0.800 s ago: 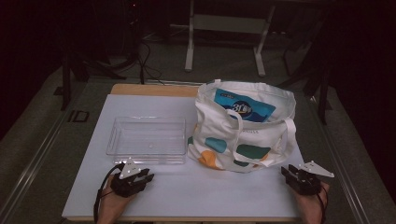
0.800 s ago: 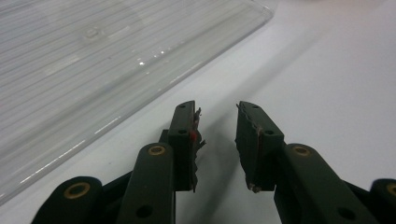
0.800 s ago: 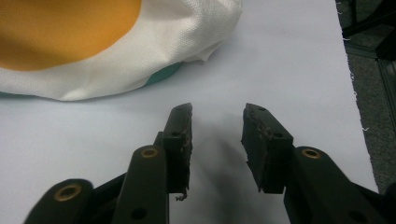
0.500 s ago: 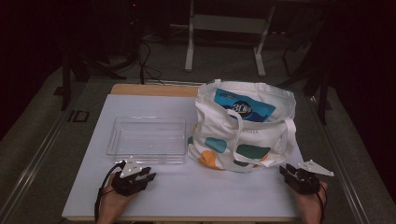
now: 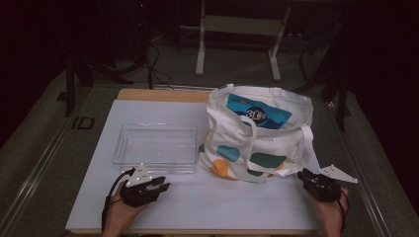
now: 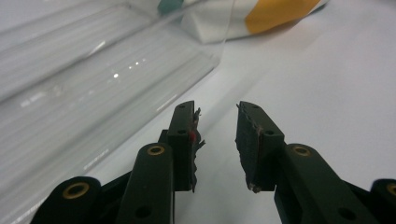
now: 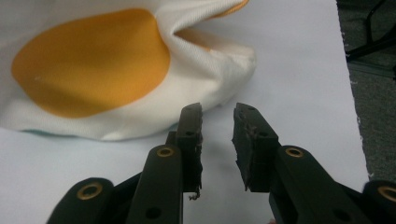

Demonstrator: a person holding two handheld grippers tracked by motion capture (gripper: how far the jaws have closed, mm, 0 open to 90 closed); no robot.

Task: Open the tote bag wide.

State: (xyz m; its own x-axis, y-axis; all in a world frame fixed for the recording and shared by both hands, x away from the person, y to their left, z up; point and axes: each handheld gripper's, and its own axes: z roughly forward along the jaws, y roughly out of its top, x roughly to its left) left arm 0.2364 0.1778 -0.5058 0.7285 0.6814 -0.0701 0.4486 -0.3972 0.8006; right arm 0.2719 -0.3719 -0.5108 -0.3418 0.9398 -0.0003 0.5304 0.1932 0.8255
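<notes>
Left gripper [image 5: 164, 184]: your jaws spread, empty, now nearer the clear tray [image 5: 155, 146].
Right gripper [image 5: 303, 174]: jaws parted, empty, barely shifted, beside the tote bag [image 5: 257, 136].
Hidden: blue packet [image 5: 258, 112] mostly inside the bag.

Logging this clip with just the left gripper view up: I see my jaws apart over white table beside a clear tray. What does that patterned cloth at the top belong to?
Observer: A white tote bag with coloured spots, standing right of the clear tray.
Operator: Anything in the bag?
Observer: A blue package shows at its open top.
Operator: And the right gripper?
Observer: The right gripper is open, holding nothing, its jaws aimed at the bag's orange spot.
</notes>
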